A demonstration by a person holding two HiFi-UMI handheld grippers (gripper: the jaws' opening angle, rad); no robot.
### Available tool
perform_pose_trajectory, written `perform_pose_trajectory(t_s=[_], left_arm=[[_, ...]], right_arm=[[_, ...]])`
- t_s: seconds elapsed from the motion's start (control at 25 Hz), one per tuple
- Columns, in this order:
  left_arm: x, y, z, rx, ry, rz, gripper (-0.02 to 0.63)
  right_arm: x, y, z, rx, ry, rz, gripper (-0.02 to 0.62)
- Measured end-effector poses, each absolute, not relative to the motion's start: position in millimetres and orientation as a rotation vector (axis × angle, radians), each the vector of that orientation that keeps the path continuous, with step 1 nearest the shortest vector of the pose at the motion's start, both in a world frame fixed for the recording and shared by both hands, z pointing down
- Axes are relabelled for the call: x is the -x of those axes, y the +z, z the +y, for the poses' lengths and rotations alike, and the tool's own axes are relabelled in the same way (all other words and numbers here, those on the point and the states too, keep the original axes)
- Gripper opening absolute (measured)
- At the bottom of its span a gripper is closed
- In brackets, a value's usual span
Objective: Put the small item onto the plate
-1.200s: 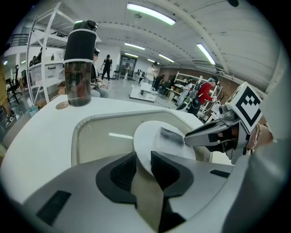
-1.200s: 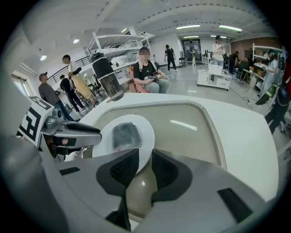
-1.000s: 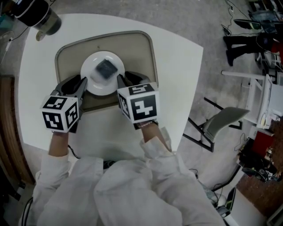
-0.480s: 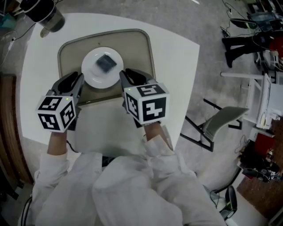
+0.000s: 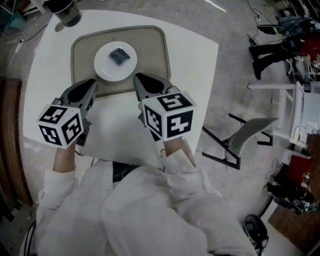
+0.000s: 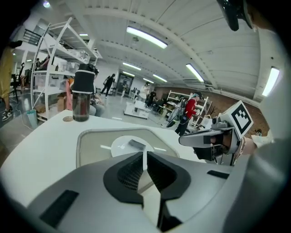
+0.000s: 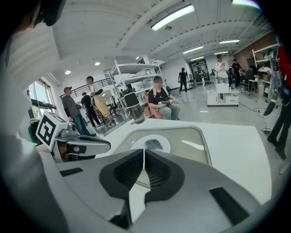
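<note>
A small dark square item lies in the middle of a white plate on a beige tray. The same item and plate show in the left gripper view, and the item on the plate in the right gripper view. My left gripper is shut and empty, held near the tray's front left edge. My right gripper is shut and empty too, at the tray's front right. Both hang clear of the plate.
A dark bottle stands at the table's far left corner, behind the tray. The white table ends just right of the tray. A grey chair stands on the floor to the right. People and shelves fill the background.
Both grippers have drawn back from the plate's sides toward me and now sit at the tray's near edge. The item stays on the plate.
</note>
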State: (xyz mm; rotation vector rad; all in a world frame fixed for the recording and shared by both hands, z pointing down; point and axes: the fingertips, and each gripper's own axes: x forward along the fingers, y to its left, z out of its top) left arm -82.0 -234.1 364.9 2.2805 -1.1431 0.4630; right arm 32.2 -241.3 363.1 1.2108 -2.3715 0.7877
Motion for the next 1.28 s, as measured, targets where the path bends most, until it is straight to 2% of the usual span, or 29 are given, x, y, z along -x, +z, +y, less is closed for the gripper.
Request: perform_pose_trajectory(t_s=[0.28, 0.64, 0.84, 1.28], left_arm=[[62, 346, -175, -2.318, 0.409, -1.087, 0.028], [37, 319, -107, -2.373, 0.177, -1.031, 0.021], [32, 317, -70, -2.398, 0.161, -1.032, 0.018], [18, 309, -16, -2.392, 0.143, -1.007, 0.018]], right_arm=[[-33, 322, -188, -1.197, 0.663, -2.505, 0.017], [-32, 309, -115, -1.059, 0.658, -2.607, 0.017], [-31, 305, -83, -1.014, 0.604, -2.643, 0.015], [-21, 320, -13, -0.872, 0.741, -2.664, 0.015]])
